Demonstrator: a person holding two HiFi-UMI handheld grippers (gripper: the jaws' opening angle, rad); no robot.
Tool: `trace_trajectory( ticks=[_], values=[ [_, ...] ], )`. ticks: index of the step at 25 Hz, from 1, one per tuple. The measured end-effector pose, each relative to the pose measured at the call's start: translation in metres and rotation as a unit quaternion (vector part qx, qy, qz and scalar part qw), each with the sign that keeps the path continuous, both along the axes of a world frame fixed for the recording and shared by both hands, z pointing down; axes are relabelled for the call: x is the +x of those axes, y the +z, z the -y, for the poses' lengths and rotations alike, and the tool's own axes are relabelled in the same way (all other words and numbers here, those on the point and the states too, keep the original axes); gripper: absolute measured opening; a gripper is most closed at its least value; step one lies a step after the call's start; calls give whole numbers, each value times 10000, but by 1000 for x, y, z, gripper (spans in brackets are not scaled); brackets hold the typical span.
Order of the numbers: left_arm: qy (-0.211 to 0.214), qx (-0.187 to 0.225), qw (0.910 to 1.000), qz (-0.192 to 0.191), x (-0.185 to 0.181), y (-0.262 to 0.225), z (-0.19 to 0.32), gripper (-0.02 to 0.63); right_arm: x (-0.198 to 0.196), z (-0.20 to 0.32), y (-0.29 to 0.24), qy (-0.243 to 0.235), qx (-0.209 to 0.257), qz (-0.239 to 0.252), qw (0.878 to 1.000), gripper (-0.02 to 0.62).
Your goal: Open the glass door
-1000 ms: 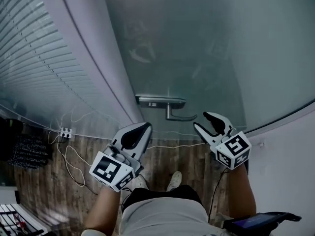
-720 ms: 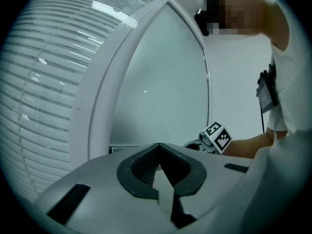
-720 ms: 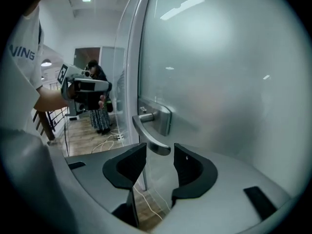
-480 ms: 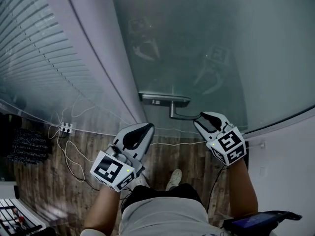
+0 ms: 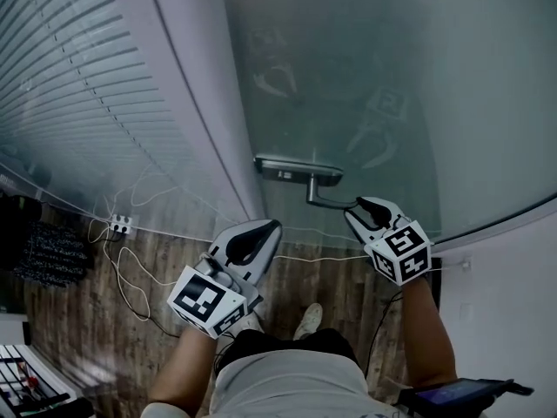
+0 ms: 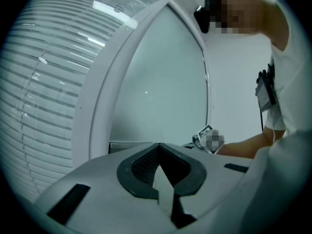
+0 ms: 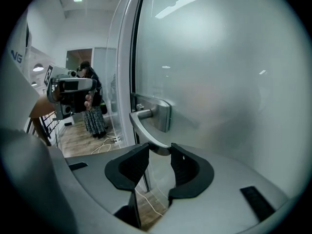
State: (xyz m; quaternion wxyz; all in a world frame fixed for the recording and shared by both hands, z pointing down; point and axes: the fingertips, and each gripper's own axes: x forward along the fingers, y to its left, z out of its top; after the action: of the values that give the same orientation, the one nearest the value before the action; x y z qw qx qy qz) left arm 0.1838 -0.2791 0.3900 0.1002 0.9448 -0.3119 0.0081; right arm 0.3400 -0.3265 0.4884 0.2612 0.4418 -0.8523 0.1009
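The frosted glass door [image 5: 374, 77] carries a metal lever handle [image 5: 329, 202] on a plate [image 5: 298, 170]. My right gripper [image 5: 359, 206] has the free end of the lever between its dark pads, which press on it from both sides; the right gripper view shows the handle [image 7: 146, 128] running from its plate into the right gripper [image 7: 159, 151]. My left gripper [image 5: 271, 226] hangs shut and empty left of the handle, short of the door frame. In the left gripper view the left gripper [image 6: 158, 146] has its tips together, pointing at the glass.
A pale door frame post [image 5: 204, 120] stands left of the glass, with slatted blinds [image 5: 78, 94] beyond it. A power strip [image 5: 119, 225] and cables [image 5: 130, 294] lie on the wooden floor. The person's shoe [image 5: 306, 319] shows below.
The right gripper moved forward to the lever's end and its jaws closed onto it. The left gripper stayed nearly where it was.
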Motion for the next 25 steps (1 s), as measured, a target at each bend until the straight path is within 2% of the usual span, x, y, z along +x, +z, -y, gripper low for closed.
trace_trajectory(
  ticks=[11, 25],
  values=[
    [-210, 97, 9997, -43, -5, -27, -3, 0, 12, 33, -28, 12, 156, -90, 9998, 138],
    [-664, 131, 9976, -122, -23, -26, 6, 0, 22, 96, -22, 197, 155, -79, 9997, 138]
  ],
)
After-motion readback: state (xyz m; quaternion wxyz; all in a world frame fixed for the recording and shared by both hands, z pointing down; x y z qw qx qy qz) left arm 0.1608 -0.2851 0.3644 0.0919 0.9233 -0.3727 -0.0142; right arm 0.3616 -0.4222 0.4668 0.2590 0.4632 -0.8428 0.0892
